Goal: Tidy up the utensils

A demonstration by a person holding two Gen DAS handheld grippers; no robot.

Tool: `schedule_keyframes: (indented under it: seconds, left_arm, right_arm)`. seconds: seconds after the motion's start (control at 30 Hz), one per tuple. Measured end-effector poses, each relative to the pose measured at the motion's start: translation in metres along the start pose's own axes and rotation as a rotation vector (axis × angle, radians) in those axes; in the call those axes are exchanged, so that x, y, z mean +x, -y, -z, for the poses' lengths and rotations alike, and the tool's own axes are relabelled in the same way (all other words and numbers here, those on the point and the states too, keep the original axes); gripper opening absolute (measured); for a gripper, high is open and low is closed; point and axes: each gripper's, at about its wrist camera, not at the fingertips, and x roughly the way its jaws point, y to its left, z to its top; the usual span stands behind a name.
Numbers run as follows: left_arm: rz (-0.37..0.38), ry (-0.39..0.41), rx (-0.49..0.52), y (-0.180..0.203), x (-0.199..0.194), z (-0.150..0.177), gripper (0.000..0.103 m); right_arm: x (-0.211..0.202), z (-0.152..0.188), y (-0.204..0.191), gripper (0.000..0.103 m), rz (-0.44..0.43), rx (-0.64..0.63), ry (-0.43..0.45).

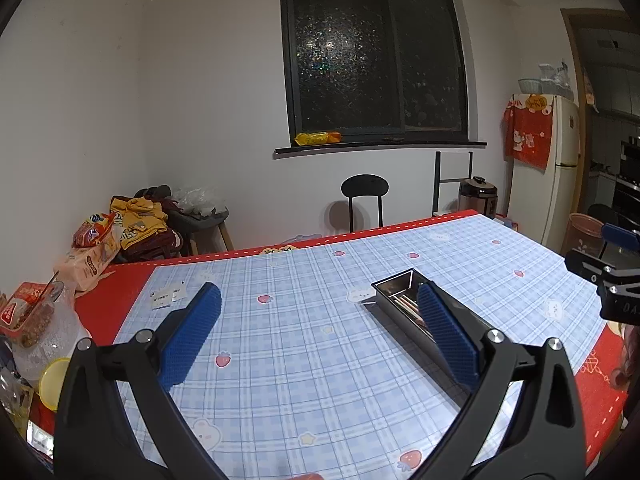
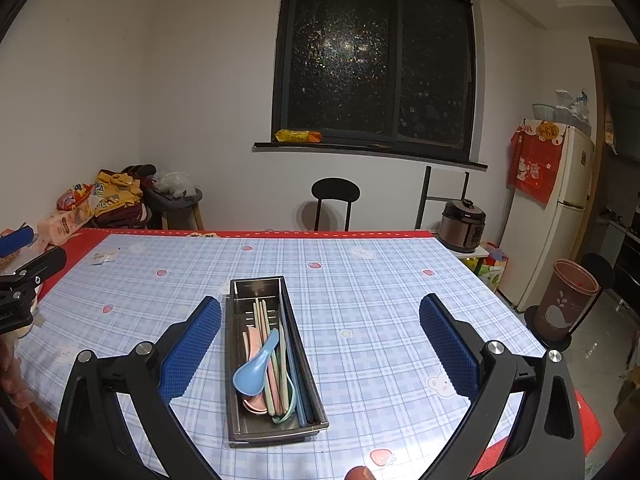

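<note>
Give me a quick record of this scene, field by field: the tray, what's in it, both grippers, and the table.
tray: long metal tray on the table, lengthwise away from the right camera
contents: blue spoon, pink spoon, pastel chopsticks, all inside the tray
left gripper: jaws wide open, holding nothing, tray to its right
right gripper: jaws wide open, holding nothing, over the tray's right side
table: blue plaid cloth with a red border; no loose utensils seen on it
</note>
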Motion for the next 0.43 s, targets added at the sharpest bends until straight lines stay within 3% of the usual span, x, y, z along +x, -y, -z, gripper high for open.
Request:
schedule_keyframes:
  seconds: [0.43]
  left_arm:
    - [-0.008, 0.000, 0.032, 0.0063, 0.0013, 0.0023, 0.097]
  right_arm:
    - [0.0071, 0.0041, 0.0053, 0.097, 0.028, -0.004, -0.023]
